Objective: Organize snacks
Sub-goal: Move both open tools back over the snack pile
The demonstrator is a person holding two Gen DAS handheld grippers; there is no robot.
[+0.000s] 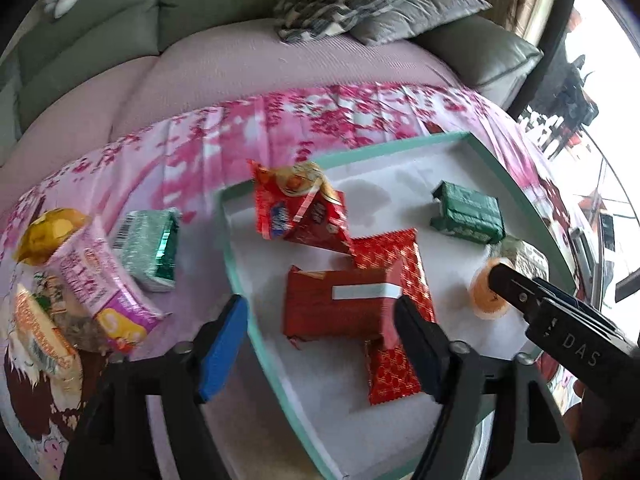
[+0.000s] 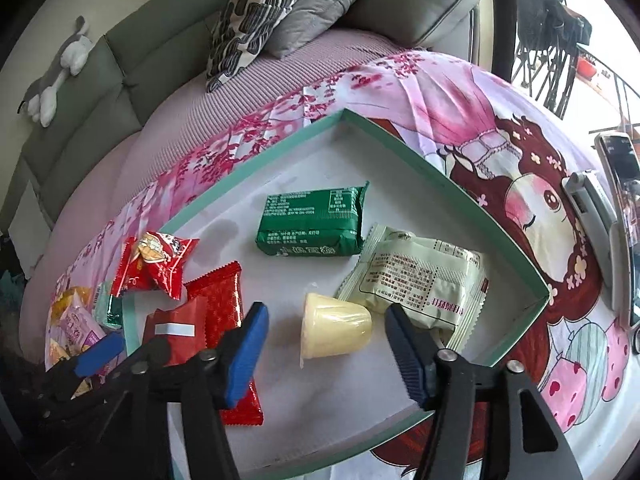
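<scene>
Now, far left on the pink cloth [image 1: 192, 152], a heap of snacks waits outside the tray: a yellow packet [image 1: 50, 232], a pink packet [image 1: 104, 284] leaning over it, and a silver-green packet [image 1: 150, 248] just beside them. My left tongs [image 1: 320, 340] hang over the near left edge of the mint-rimmed tray [image 1: 236, 280], jaws spread wide, nothing pinched; the dark red packet [image 1: 336, 304] with a white strip lies flat below, between the blue pads [image 1: 222, 348] but untouched. It rests partly on a patterned red packet [image 1: 394, 308], and a crinkled red pouch [image 1: 300, 212] sits at the far left rim, half over the edge. Moving right, a green packet [image 2: 314, 222] lies flat toward the far side of the tray. Near of it, a pale yellow jelly cup [image 2: 336, 330] lies on its side, touching a cream-coloured packet [image 2: 424, 284] to its right. My right tongs [image 2: 326, 354] stand around that cup, jaws well apart, pads clear of it on both sides. Far right, off the tray, a phone [image 2: 618, 208] leans on a stand at the cloth's edge.
</scene>
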